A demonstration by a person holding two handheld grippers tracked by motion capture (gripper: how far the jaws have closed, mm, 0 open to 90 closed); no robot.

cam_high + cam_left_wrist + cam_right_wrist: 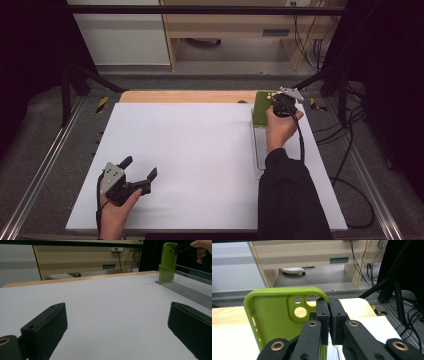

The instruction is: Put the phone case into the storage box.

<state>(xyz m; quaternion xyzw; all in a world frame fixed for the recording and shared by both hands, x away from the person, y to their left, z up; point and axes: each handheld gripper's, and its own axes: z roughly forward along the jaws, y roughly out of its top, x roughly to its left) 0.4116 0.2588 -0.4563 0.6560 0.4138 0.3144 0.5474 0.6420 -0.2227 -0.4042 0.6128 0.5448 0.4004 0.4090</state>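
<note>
Two claws, right claw [329,315] pinching green phone case [277,315] edge, case bottom hidden, left claw [138,168] spread.

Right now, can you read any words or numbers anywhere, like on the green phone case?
No text can be read anywhere.
Green phone case: plain, with camera holes and no writing; the right tongs are shut on its edge.
Left tongs: open, plain black, no label.
White table sheet: blank.
Grey plate on the wooden furniture: too small and blurred to tell whether it carries writing.
</note>
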